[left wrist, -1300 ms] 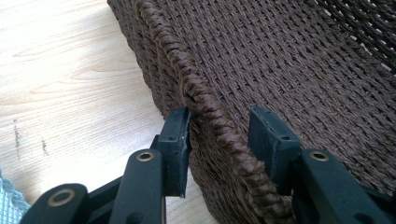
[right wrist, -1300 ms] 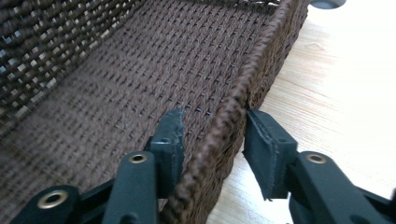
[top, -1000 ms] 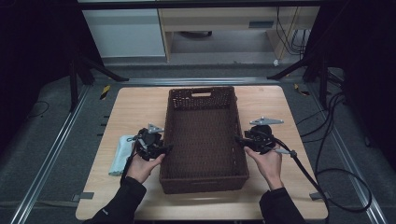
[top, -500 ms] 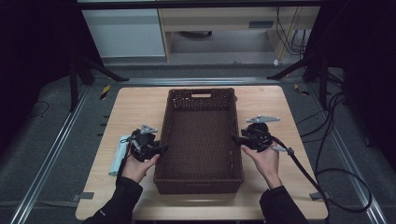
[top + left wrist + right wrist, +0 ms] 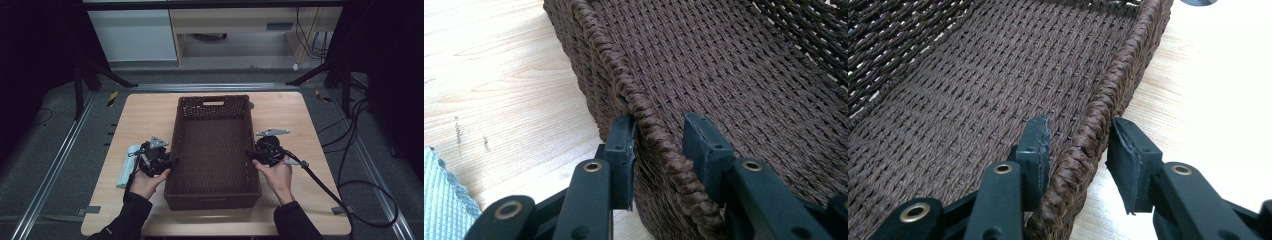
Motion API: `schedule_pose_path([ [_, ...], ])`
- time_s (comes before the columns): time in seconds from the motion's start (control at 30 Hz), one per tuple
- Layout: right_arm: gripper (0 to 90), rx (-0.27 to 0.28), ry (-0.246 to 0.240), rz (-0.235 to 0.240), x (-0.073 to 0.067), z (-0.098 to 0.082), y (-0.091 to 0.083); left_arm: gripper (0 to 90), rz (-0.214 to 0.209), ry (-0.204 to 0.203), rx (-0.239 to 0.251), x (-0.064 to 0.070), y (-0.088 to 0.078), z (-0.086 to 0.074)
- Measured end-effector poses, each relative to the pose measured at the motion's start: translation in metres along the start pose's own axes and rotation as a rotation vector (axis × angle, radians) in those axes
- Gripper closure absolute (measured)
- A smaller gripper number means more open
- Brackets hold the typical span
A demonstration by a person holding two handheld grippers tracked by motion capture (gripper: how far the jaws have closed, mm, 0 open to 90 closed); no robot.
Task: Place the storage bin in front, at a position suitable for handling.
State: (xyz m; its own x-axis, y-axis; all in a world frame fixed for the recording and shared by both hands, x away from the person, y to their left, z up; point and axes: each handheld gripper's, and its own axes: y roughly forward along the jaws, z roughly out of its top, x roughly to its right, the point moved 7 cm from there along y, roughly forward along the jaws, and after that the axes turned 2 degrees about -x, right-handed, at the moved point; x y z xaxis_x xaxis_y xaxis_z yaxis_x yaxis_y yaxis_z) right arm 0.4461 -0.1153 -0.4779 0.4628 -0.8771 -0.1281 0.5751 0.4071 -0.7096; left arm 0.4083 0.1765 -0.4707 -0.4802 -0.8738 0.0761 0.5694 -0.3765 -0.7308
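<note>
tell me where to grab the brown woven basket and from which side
Grip the brown woven basket by its thick braided rim, midway along each long side wall, coming in from the two sides. The walls are thin and upright, so one jaw fits inside and one outside, as the left gripper and right gripper already straddle it, jaws just closing.

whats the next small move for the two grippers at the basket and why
Probably close both a little more until the pads pinch the braided rim. The left gripper and right gripper each straddle a long side of the basket, and their jaws have just been closing, but a gap remains beside the rim, so neither grips yet.
</note>
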Motion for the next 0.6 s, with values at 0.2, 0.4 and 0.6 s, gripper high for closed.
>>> schedule_pose_path([
  [0.2, 61.7, 0.004, 0.027, 0.015, 0.0002, -0.0005, 0.0003, 66.1, 0.004, 0.004, 0.004, 0.0005, 0.0003, -0.0005],
  [0.4, 63.9, -0.016, 0.033, 0.013, -0.0032, -0.0024, -0.0013, 66.6, 0.018, 0.008, -0.009, 0.0017, -0.0028, -0.0031],
  [0.6, 63.8, -0.02, 0.03, 0.017, -0.0044, -0.0038, -0.0023, 66.9, 0.01, 0.001, -0.002, 0.0019, -0.003, -0.0038],
])
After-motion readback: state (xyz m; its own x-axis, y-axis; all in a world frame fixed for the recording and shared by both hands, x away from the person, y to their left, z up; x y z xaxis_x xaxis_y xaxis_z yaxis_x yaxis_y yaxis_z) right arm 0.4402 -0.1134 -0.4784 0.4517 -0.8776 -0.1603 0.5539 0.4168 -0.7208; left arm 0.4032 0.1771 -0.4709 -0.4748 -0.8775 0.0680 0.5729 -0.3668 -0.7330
